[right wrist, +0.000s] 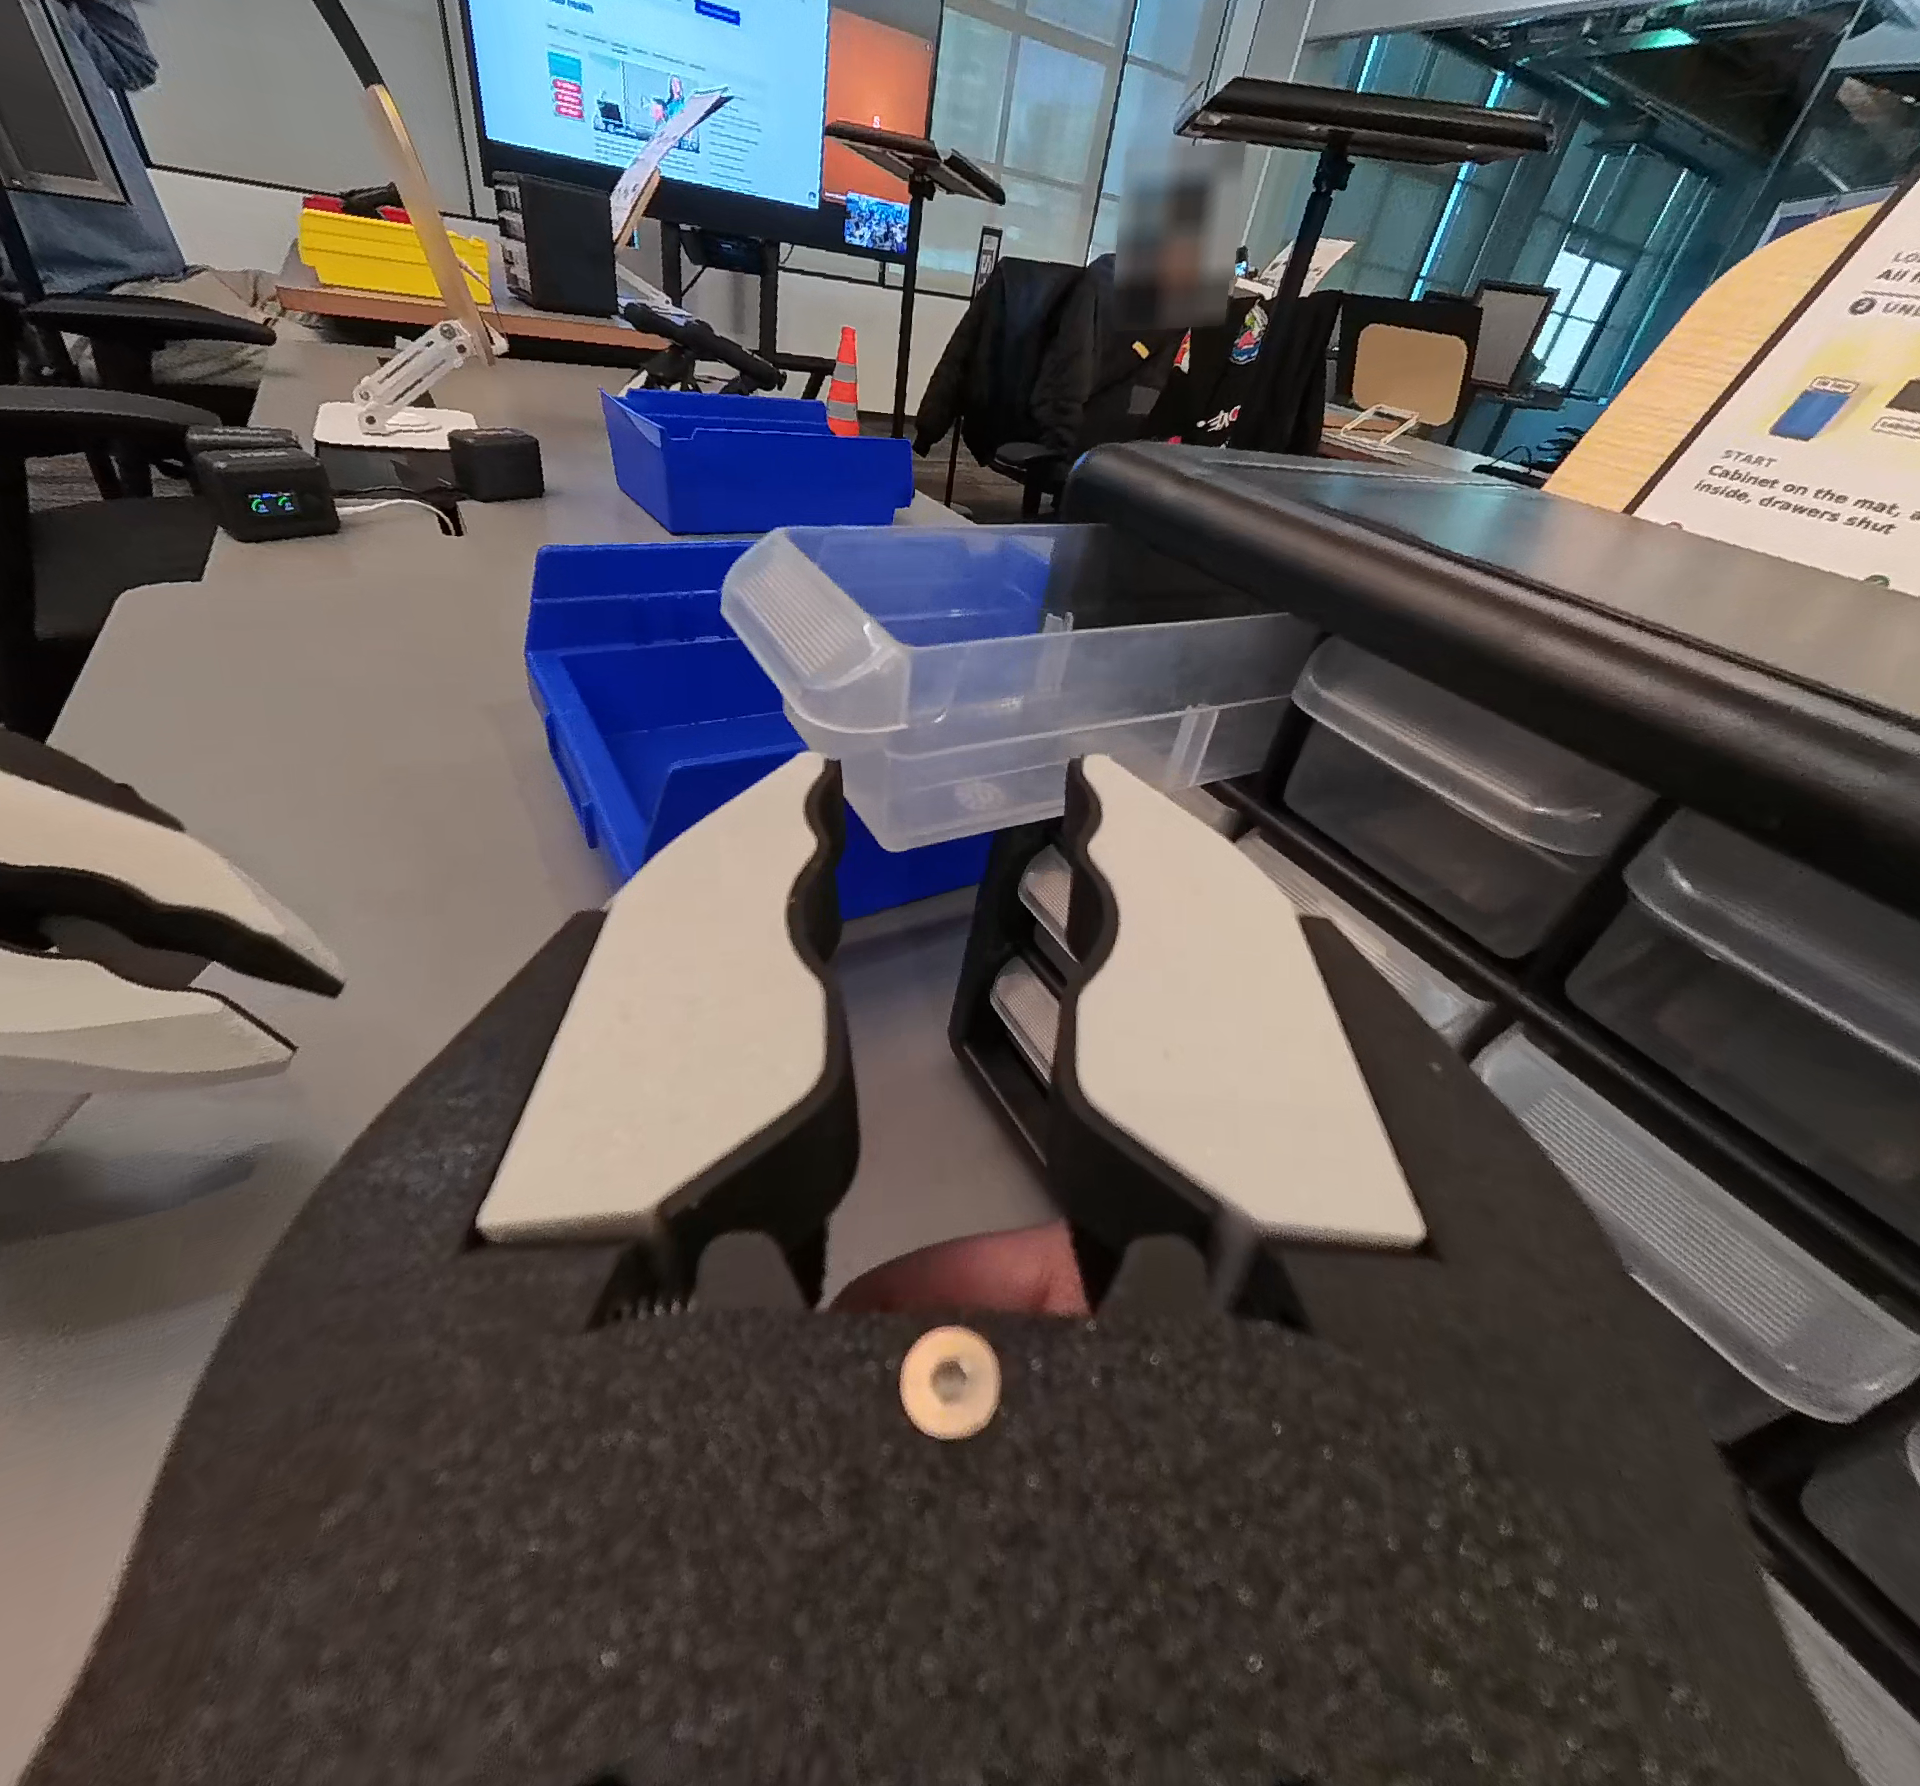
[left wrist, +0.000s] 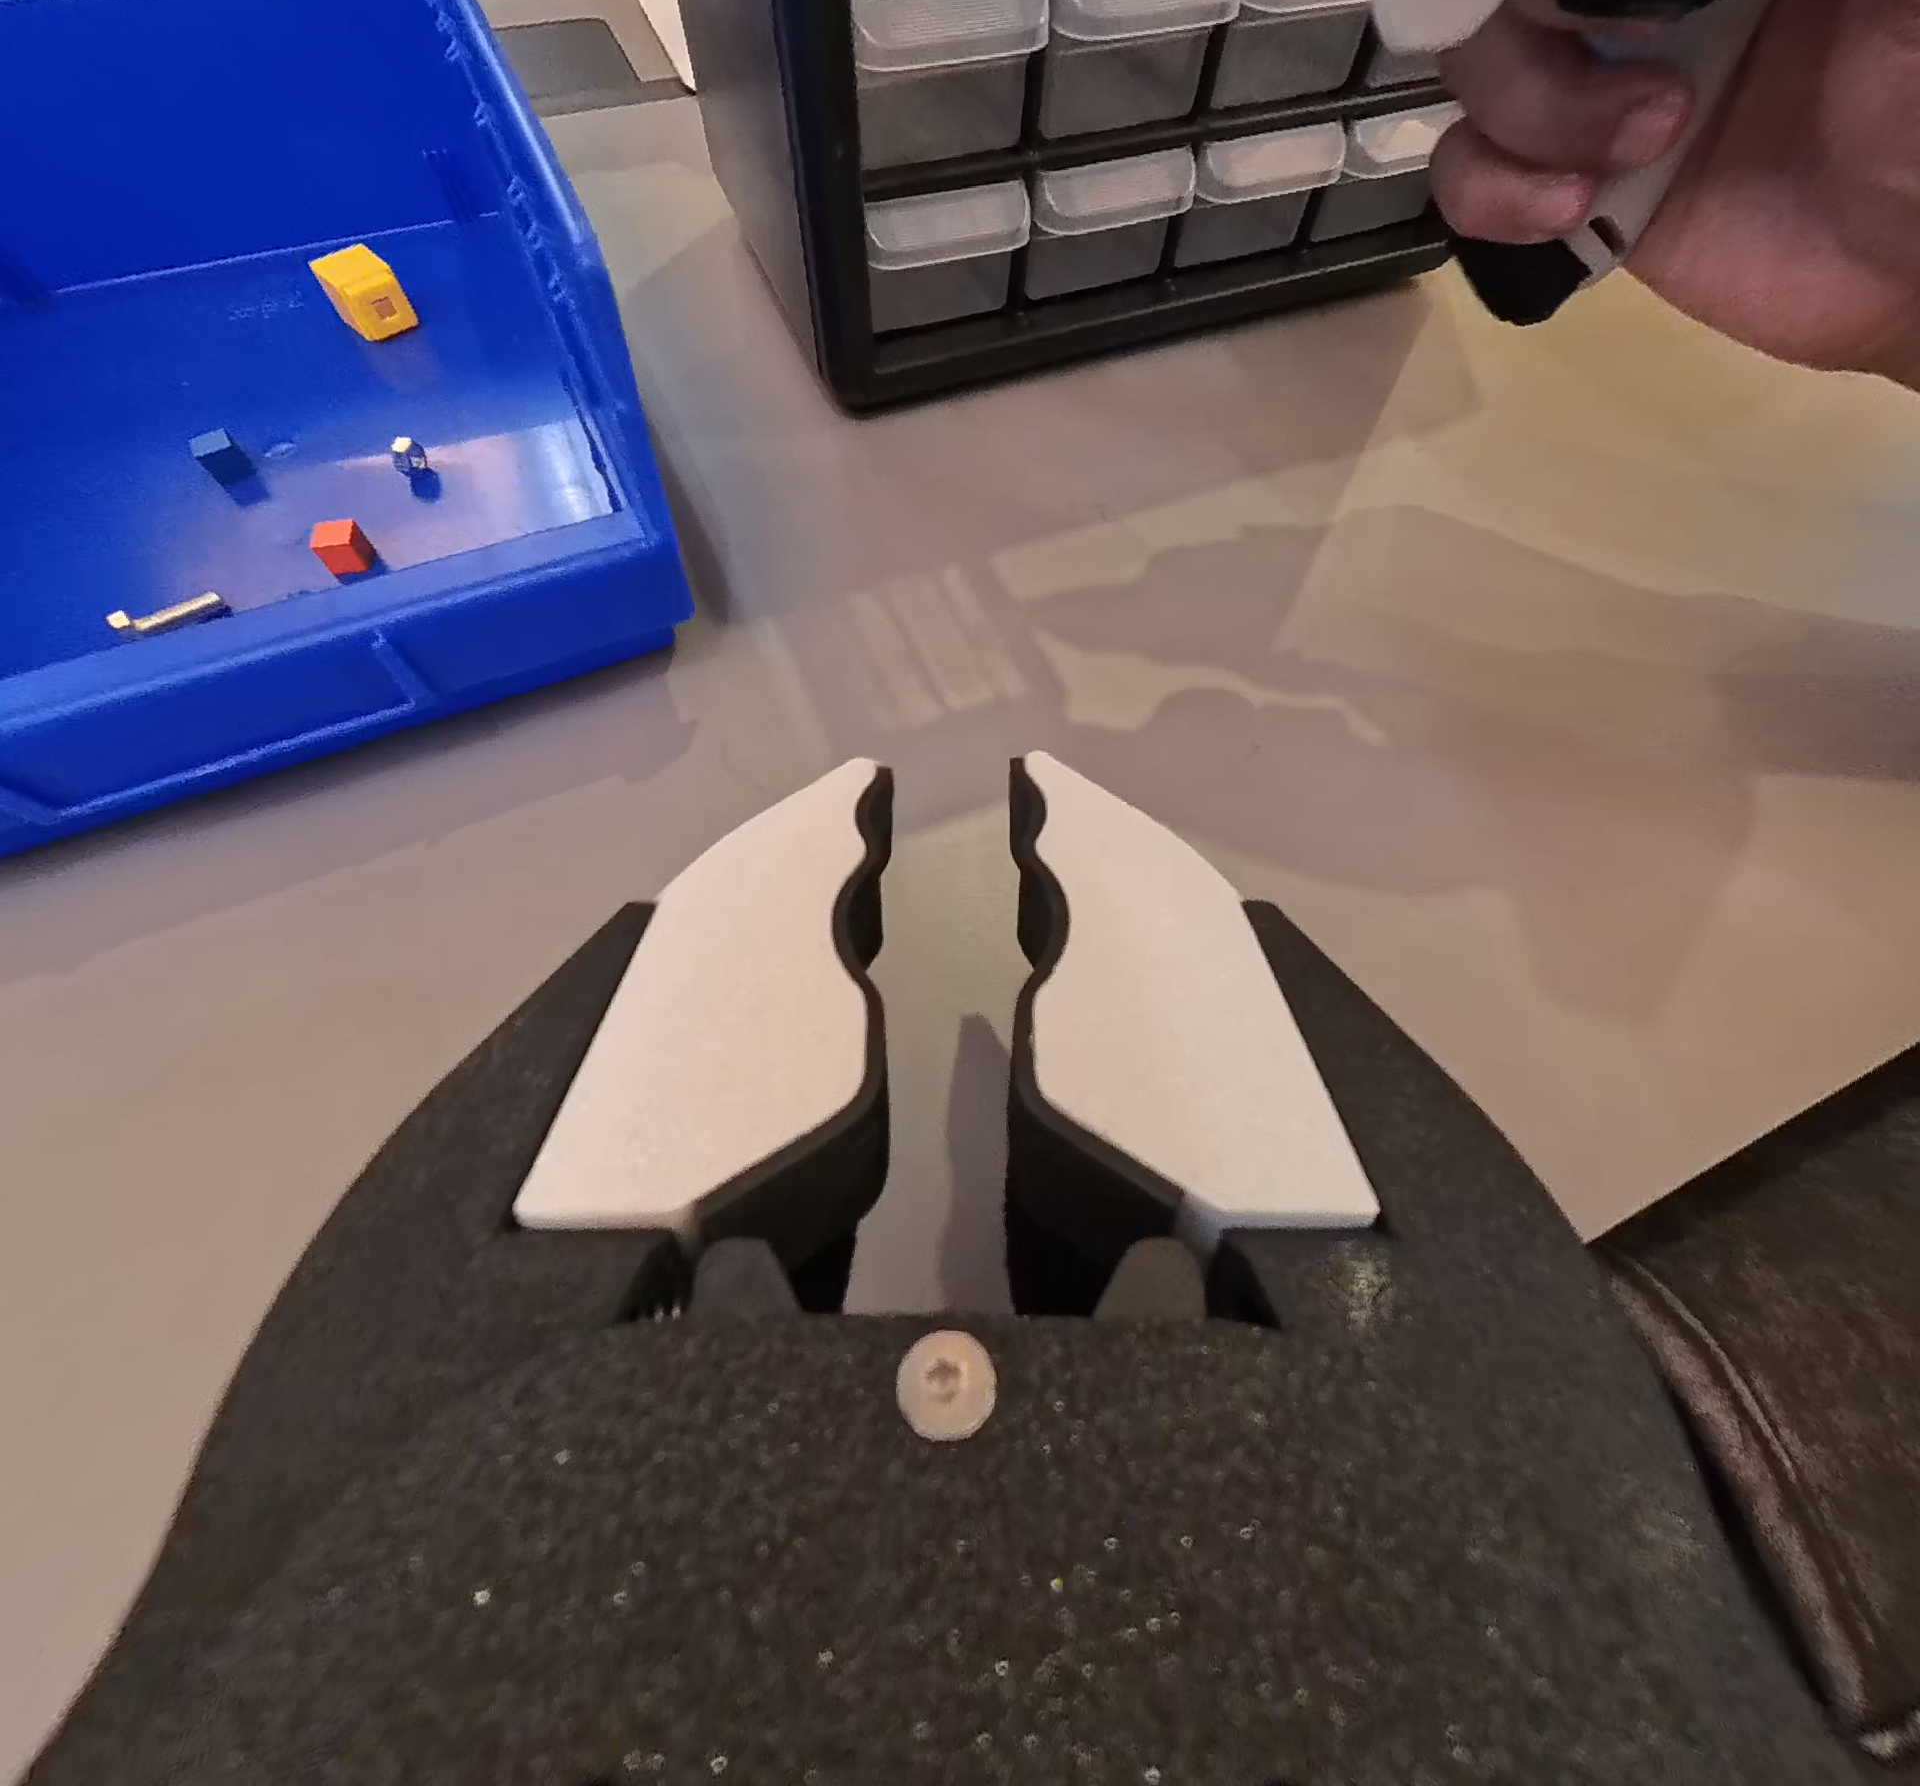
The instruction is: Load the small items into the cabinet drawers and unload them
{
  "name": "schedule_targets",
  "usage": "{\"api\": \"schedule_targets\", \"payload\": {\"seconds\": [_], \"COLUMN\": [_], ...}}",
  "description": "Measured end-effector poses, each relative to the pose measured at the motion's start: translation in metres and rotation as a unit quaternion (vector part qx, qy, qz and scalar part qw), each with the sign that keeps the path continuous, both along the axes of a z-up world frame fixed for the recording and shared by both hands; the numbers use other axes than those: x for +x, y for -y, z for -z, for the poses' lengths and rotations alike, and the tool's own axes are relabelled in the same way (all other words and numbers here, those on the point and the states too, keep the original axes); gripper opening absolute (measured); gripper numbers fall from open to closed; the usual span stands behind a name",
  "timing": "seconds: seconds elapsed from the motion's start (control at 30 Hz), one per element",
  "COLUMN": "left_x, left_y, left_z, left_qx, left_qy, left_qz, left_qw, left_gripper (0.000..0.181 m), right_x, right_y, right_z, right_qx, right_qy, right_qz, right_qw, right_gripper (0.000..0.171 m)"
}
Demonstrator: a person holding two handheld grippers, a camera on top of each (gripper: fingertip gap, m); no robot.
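Observation:
The black cabinet (left wrist: 1039,365) with clear drawers stands on the grey table. In the right wrist view one clear top-row drawer (right wrist: 997,666) is pulled far out of the cabinet (right wrist: 1455,573) and looks empty. My right gripper (right wrist: 956,780) is open, its tips just under the drawer's front end. My left gripper (left wrist: 951,780) is open a little and empty, low over the table. To its left a blue bin (left wrist: 312,676) holds a yellow block (left wrist: 364,292), a blue block (left wrist: 220,458), a red block (left wrist: 343,547), a small nut (left wrist: 407,455) and a bent metal piece (left wrist: 166,614).
A hand holding the right gripper (left wrist: 1621,209) covers the cabinet's right drawers. The left gripper's fingers (right wrist: 208,936) show at the left edge. A second blue bin (right wrist: 748,479), chargers (right wrist: 270,489), a white lamp base (right wrist: 405,386) and a poster board (right wrist: 1766,386) stand behind. The table edge (left wrist: 1662,1175) lies at near right. The grippers' ends are close to 20 centimeters from one another.

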State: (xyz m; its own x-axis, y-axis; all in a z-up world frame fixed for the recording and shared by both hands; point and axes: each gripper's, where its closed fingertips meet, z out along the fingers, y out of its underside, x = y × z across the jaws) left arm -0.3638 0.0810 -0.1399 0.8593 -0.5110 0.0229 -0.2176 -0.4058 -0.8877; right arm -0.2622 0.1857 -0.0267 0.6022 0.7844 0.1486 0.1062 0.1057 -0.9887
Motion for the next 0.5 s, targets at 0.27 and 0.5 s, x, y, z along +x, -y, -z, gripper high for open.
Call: {"api": "schedule_targets", "payload": {"seconds": [0.27, 0.5], "left_x": [-0.021, -0.069], "left_y": [-0.026, -0.092], "left_z": [-0.02, -0.058], "left_qx": [-0.095, -0.134], "left_qy": [0.047, -0.036], "left_qz": [0.016, 0.027], "left_qw": [0.994, 0.99], "left_gripper": [0.055, 0.06], "right_x": [0.003, 0.005], "right_y": [0.0, 0.0], "right_z": [0.0, 0.0], "right_qx": [-0.007, -0.01], "right_qy": [0.003, 0.005], "right_qz": [-0.004, -0.004], "right_qw": [1.0, 1.0], "right_gripper": [0.04, 0.04]}}
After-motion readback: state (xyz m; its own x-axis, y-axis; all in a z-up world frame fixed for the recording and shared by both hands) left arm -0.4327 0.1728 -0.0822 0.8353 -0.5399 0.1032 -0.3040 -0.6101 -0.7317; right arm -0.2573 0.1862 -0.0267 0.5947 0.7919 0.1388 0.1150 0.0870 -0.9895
